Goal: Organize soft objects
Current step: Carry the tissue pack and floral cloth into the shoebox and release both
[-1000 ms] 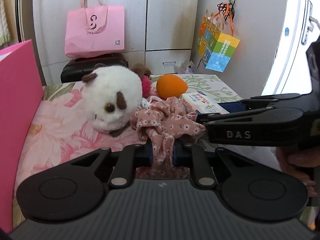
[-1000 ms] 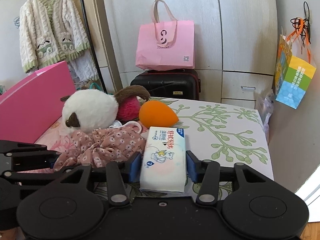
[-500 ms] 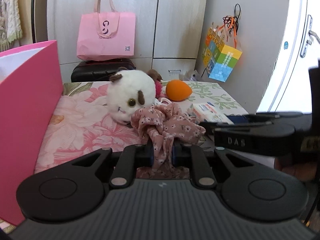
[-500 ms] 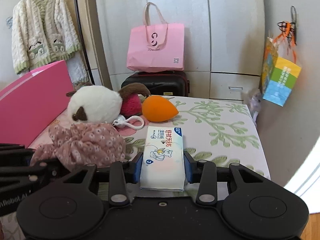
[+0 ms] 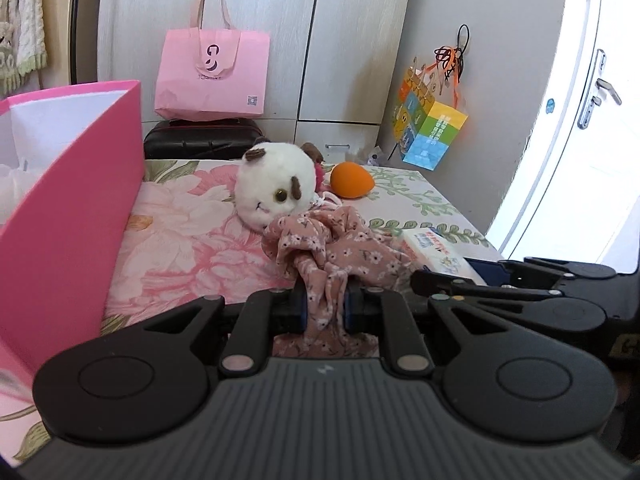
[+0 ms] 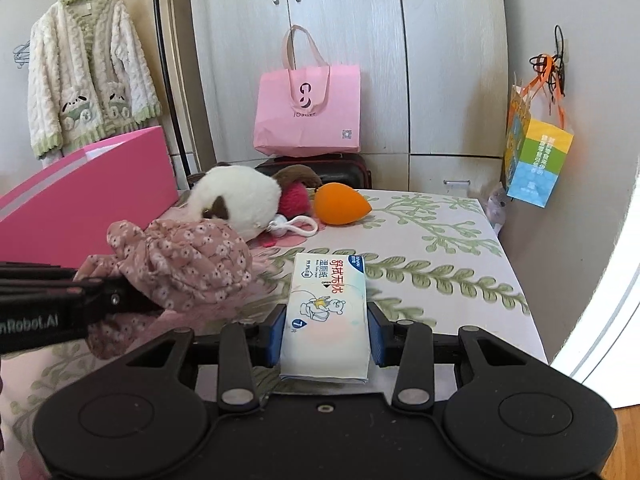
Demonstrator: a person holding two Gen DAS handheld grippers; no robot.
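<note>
My left gripper [image 5: 325,308] is shut on a dusty-pink floral cloth [image 5: 320,240], which bunches up above the pads and hangs a little below them. My right gripper [image 6: 325,332] is shut on a white tissue pack [image 6: 326,312] with a cartoon bear print, its blue pads pressing both long sides. The cloth [image 6: 188,268] shows to the left of the pack in the right wrist view. A white plush head [image 5: 272,188] with brown patches lies on the flowered bed cover [image 5: 180,240]. An orange teardrop sponge [image 5: 352,186] and a red pompom [image 6: 296,198] lie beside it.
An open pink box [image 5: 72,208] stands along the left side of the bed. A pink tote bag [image 5: 212,76] sits on a black suitcase [image 5: 200,142] against the cupboards. A colourful paper bag [image 5: 432,136] hangs on the right wall. A white door [image 5: 580,140] is at far right.
The right jaws have closed onto the tissue pack. Both grippers have drawn back from the plush with their things, and the pink box's open top has come into the left wrist view.
</note>
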